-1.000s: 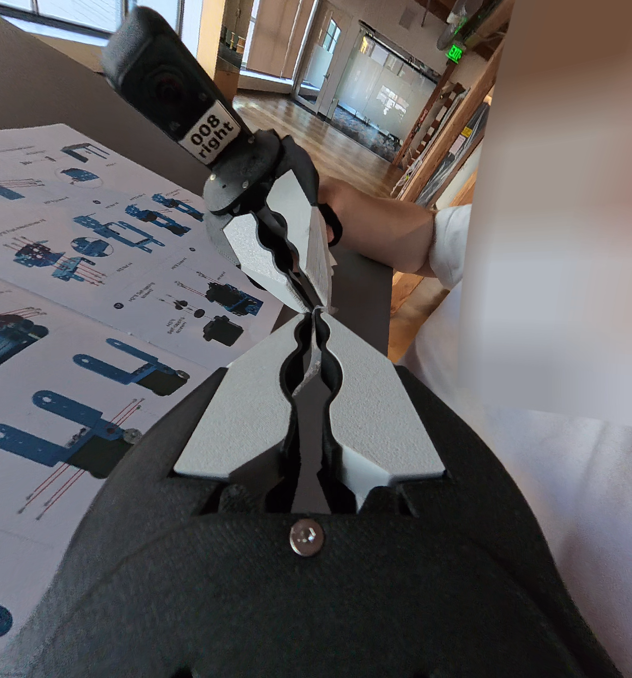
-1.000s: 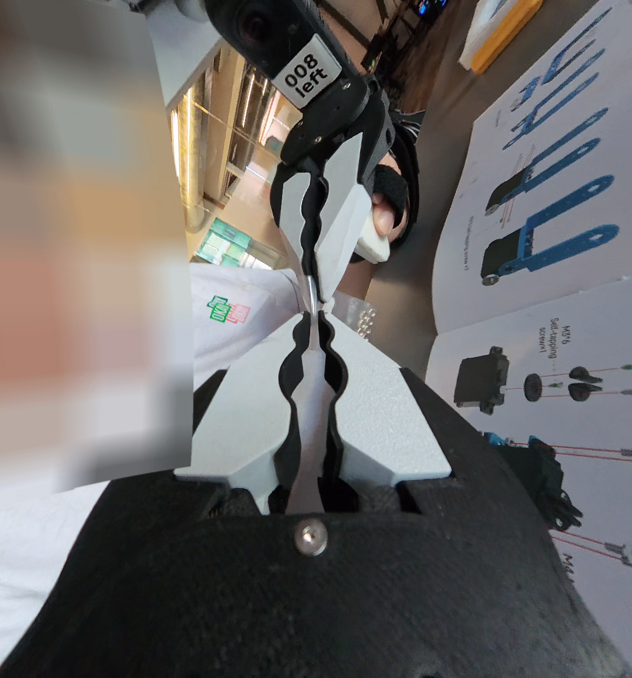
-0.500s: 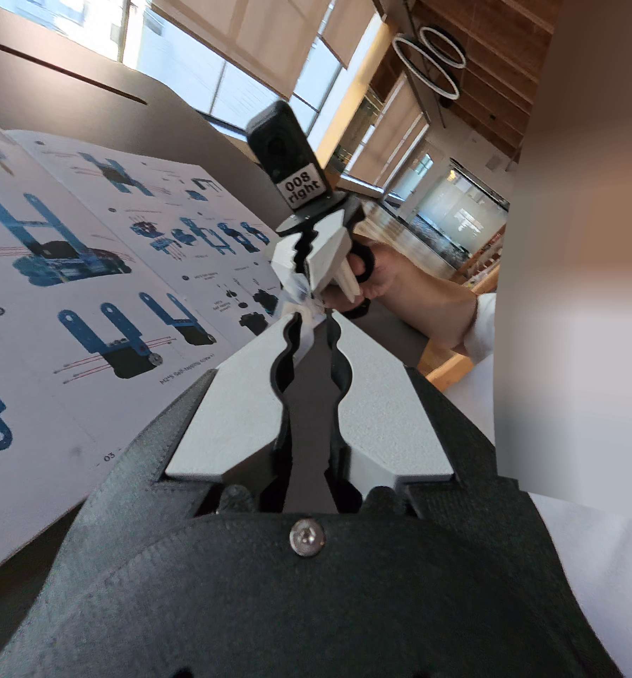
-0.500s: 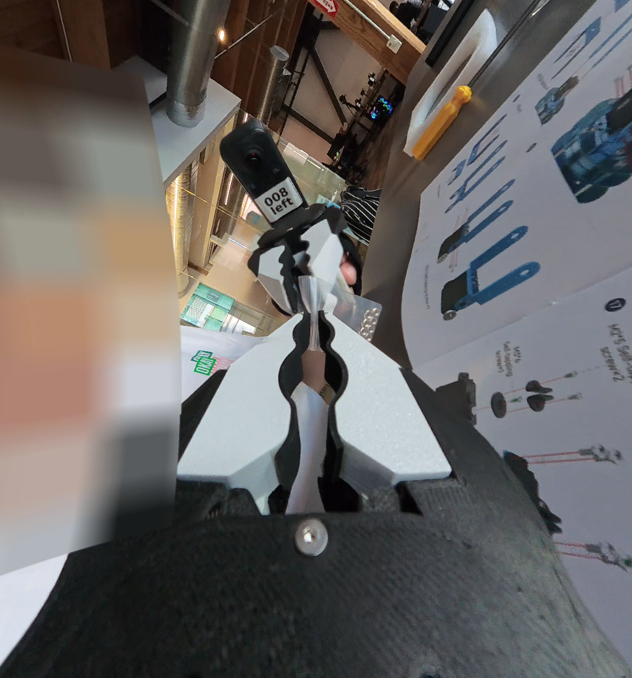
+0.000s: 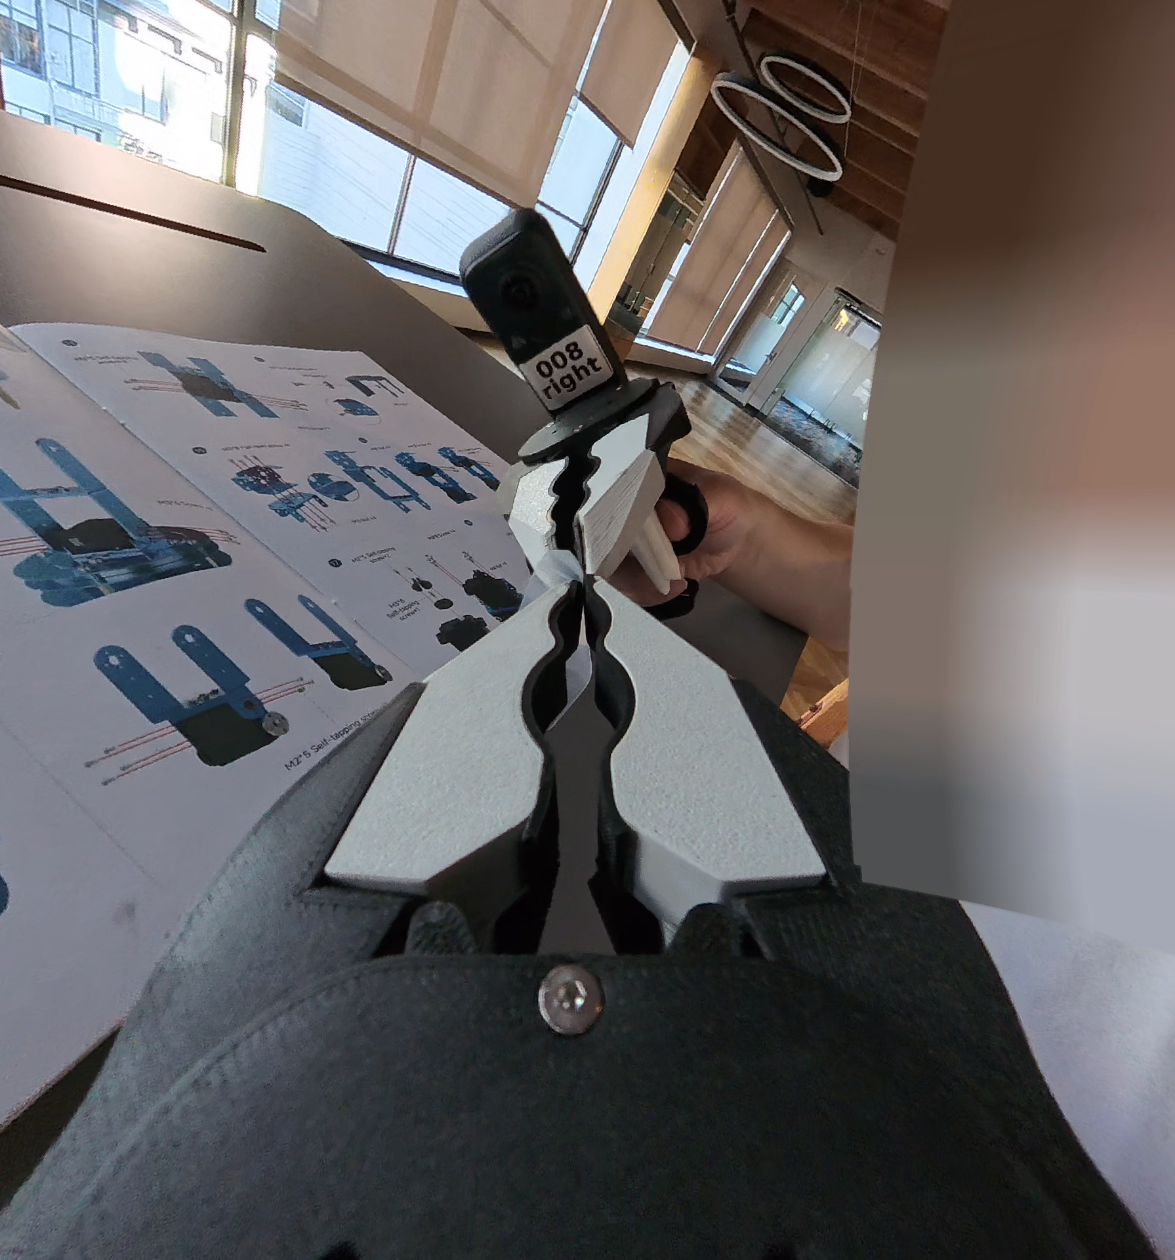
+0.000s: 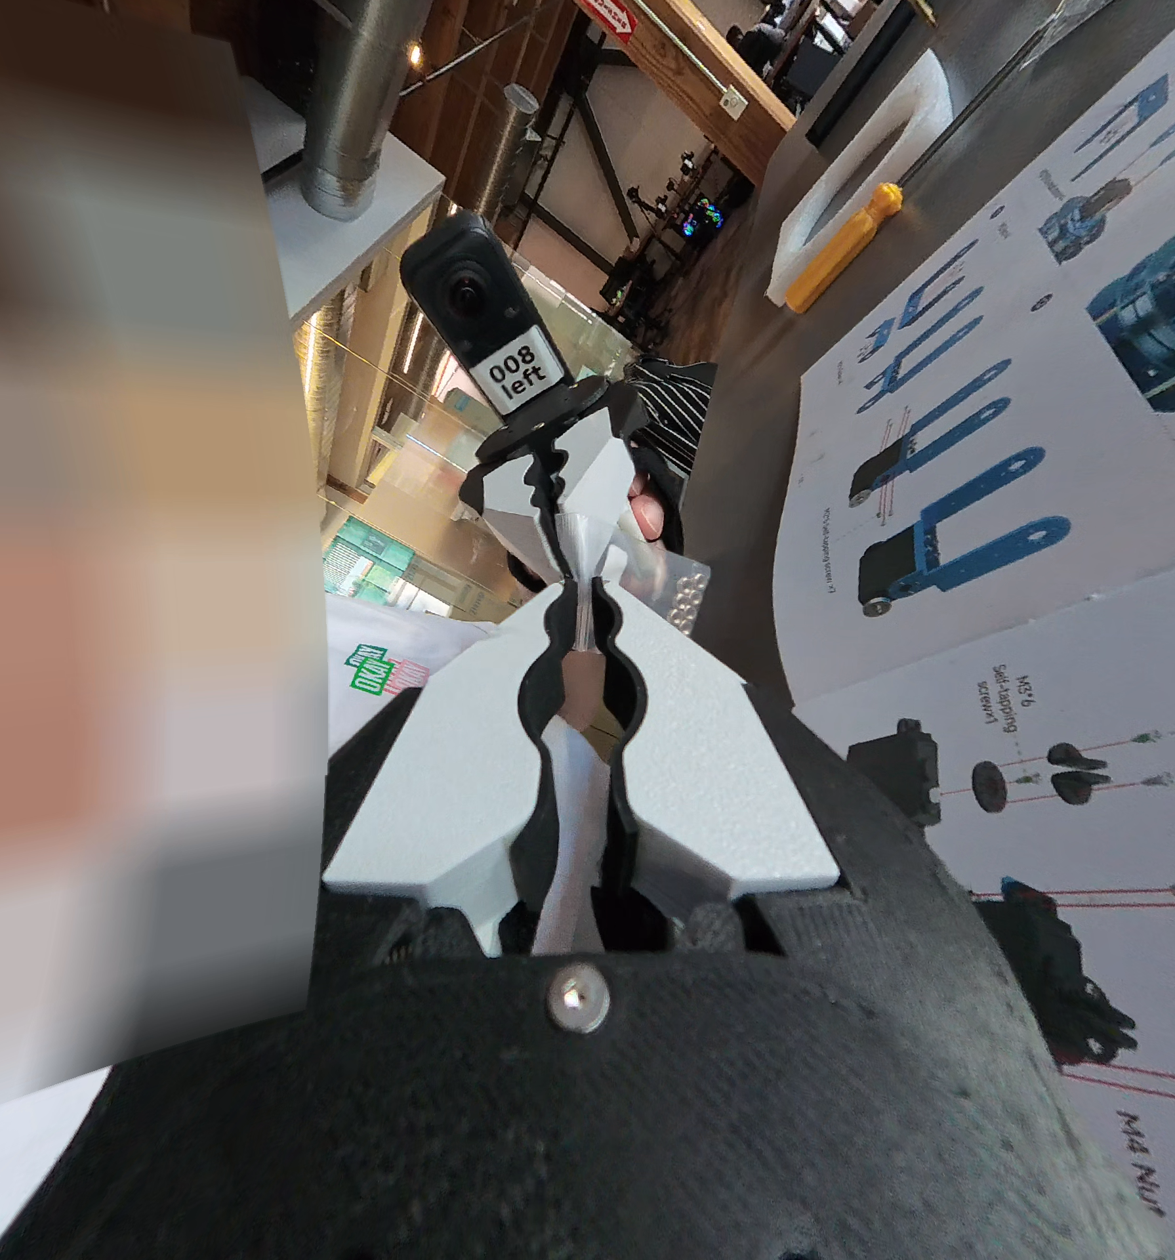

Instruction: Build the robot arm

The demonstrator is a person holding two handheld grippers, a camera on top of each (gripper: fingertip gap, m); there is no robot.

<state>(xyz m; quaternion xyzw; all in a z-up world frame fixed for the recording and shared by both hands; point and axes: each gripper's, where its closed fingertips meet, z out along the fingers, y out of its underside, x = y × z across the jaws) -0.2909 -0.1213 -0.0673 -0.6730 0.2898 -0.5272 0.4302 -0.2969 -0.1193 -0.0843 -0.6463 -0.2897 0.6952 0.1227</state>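
Observation:
My left gripper [image 5: 581,594] and my right gripper [image 6: 585,594] meet tip to tip in the air over a dark table. Both are shut on the same small clear plastic bag [image 6: 581,545], one on each side of it. The bag's film is stretched and crumpled between the tips, and it also shows in the left wrist view [image 5: 557,569]. A corner of the bag with several small silver metal pieces [image 6: 683,600] hangs to the right. The right gripper [image 5: 571,538] shows opposite in the left wrist view, and the left gripper [image 6: 557,528] shows opposite in the right wrist view.
An open instruction booklet [image 5: 162,545] with blue part drawings lies on the dark table [image 5: 230,273]; it also shows in the right wrist view [image 6: 980,477]. A yellow-handled screwdriver [image 6: 843,252] and a white foam tray [image 6: 857,150] lie beyond it. A person in a white shirt [image 6: 400,654] is close by.
Both grippers have tilted and drawn a little apart while keeping their hold. The bag's film is now pulled out between the tips.

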